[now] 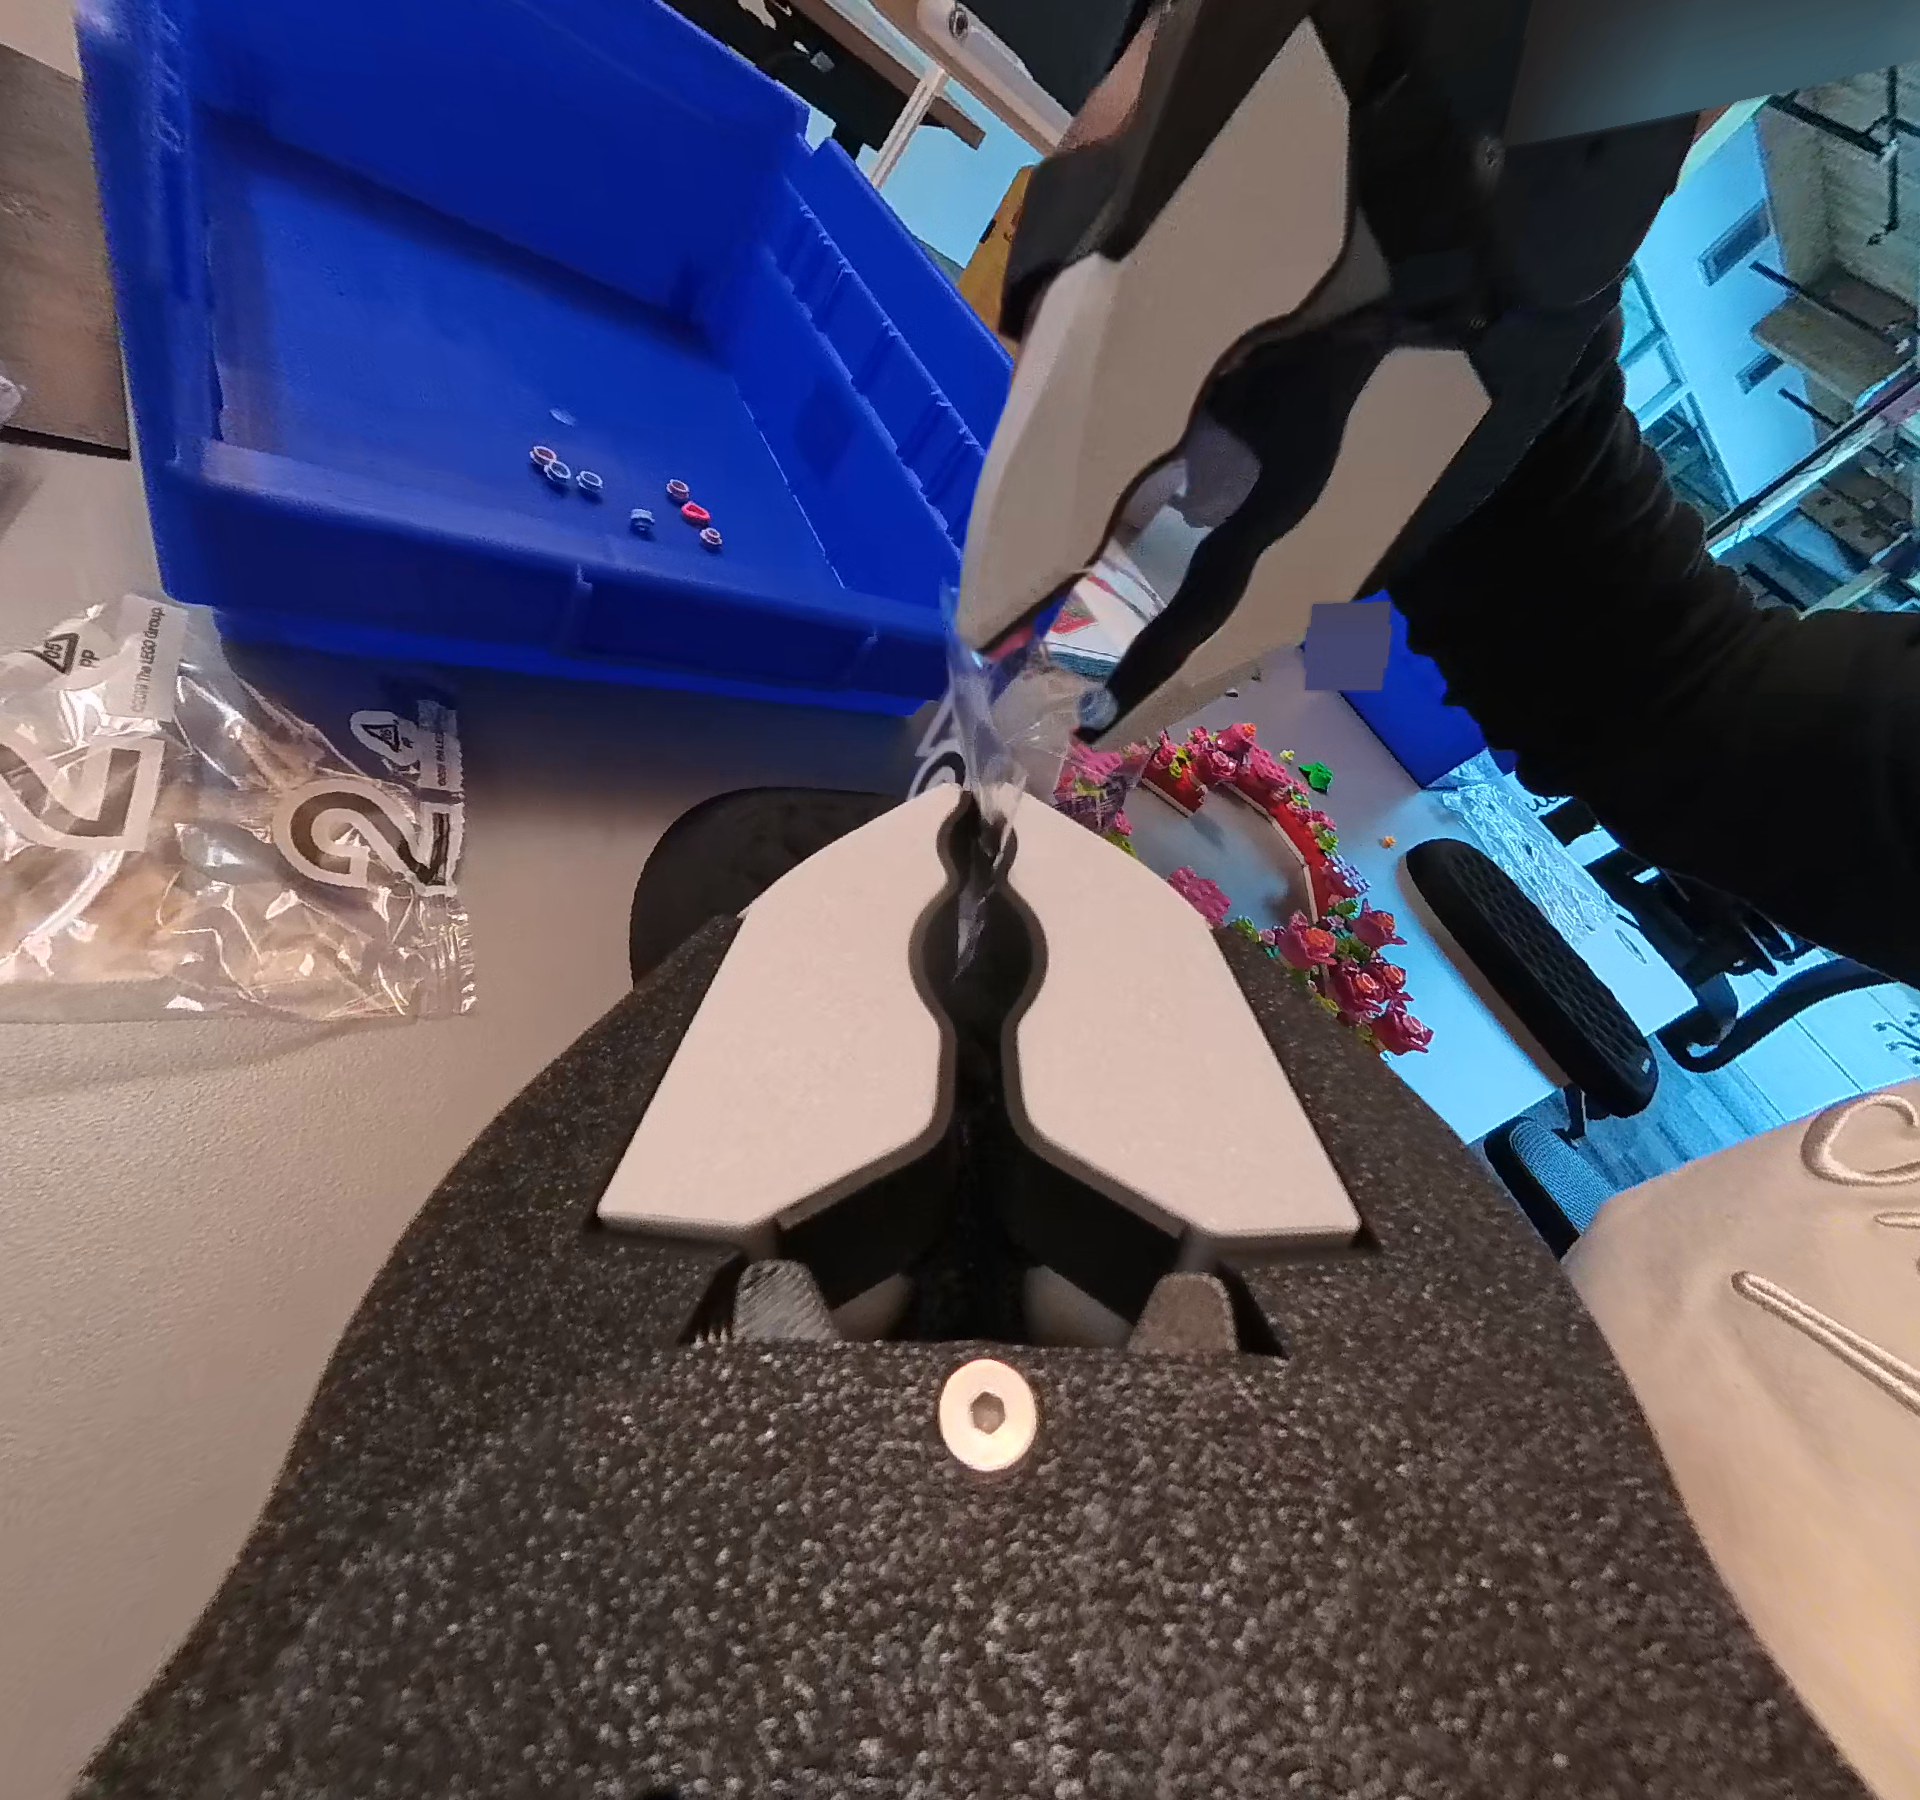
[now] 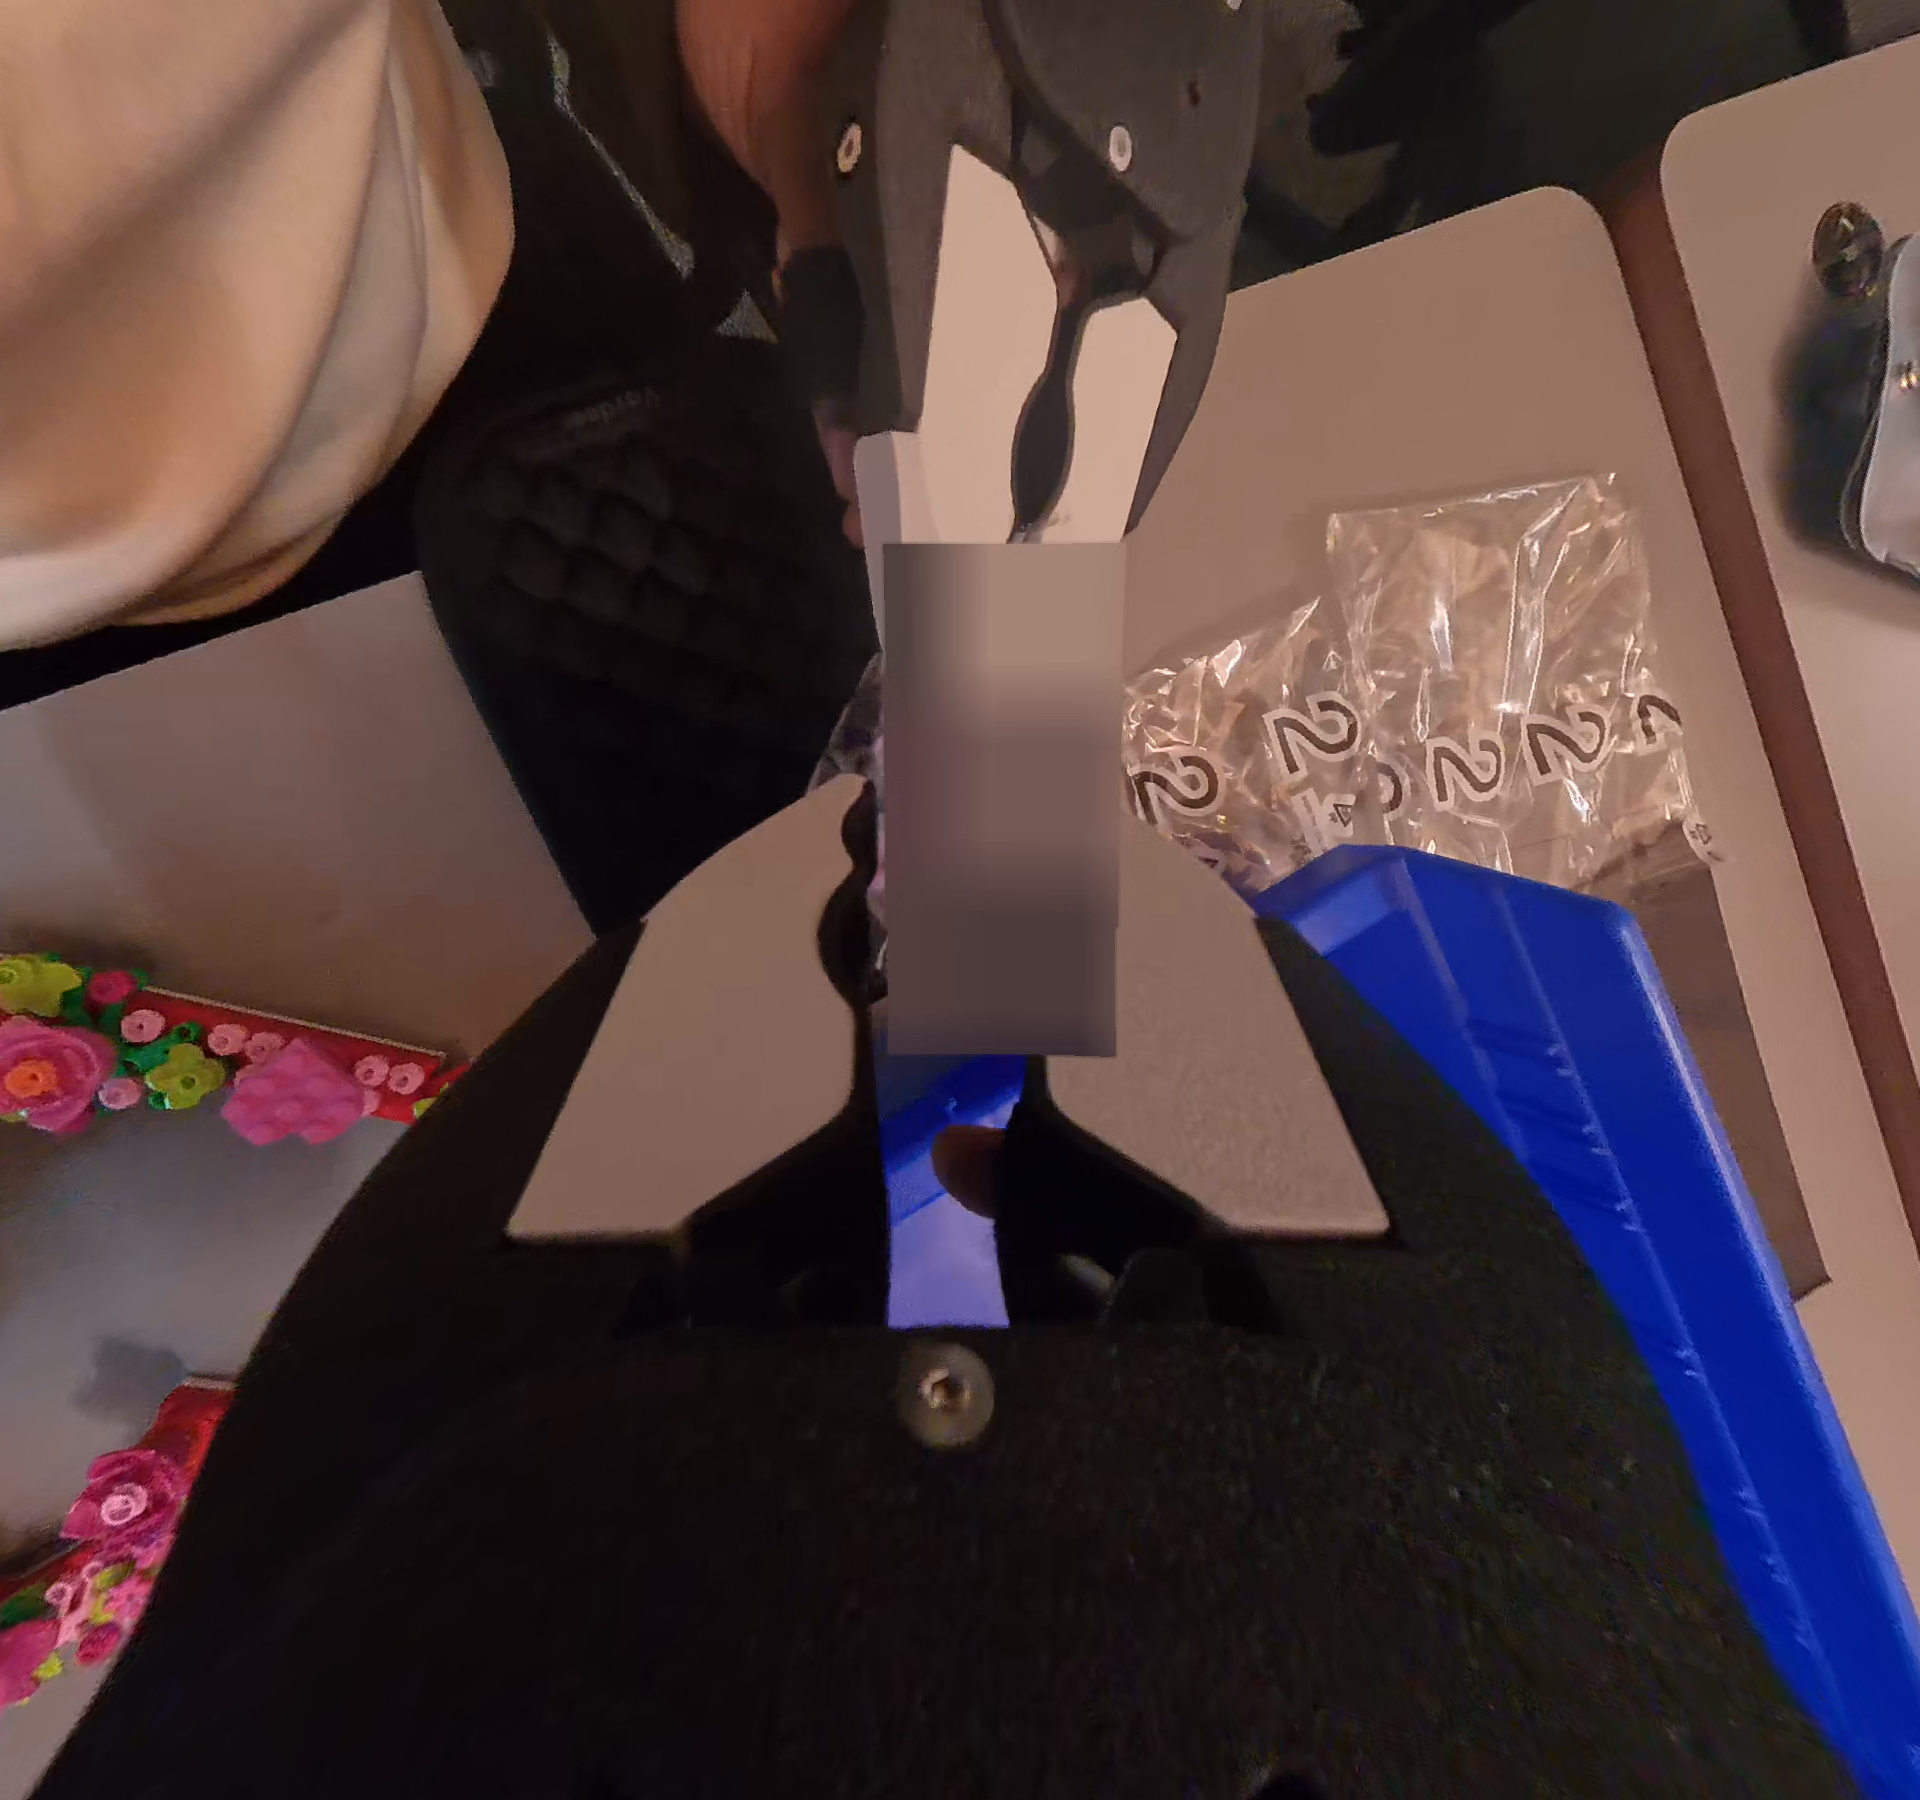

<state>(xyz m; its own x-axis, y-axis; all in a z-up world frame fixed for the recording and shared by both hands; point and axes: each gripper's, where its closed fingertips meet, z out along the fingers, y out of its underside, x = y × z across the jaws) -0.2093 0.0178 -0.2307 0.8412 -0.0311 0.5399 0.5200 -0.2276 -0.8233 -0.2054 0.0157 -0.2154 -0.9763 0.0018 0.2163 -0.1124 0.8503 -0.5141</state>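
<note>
My left gripper is shut on the lower end of a small clear plastic bag. The right gripper comes down from the upper right and pinches the bag's upper end, so the bag is stretched between the two. In the right wrist view a blurred patch covers the right gripper's tips and the bag. The left gripper points toward it from above. Both are held just above the front rim of a blue bin, which has several small round pieces on its floor.
Clear printed plastic bags lie on the grey table left of the bin; they also show in the right wrist view. A pink and red brick flower wreath lies to the right. A person's dark sleeve and a black chair are behind. Only a small space, under 4 cm, lies between the two pairs of fingers.
</note>
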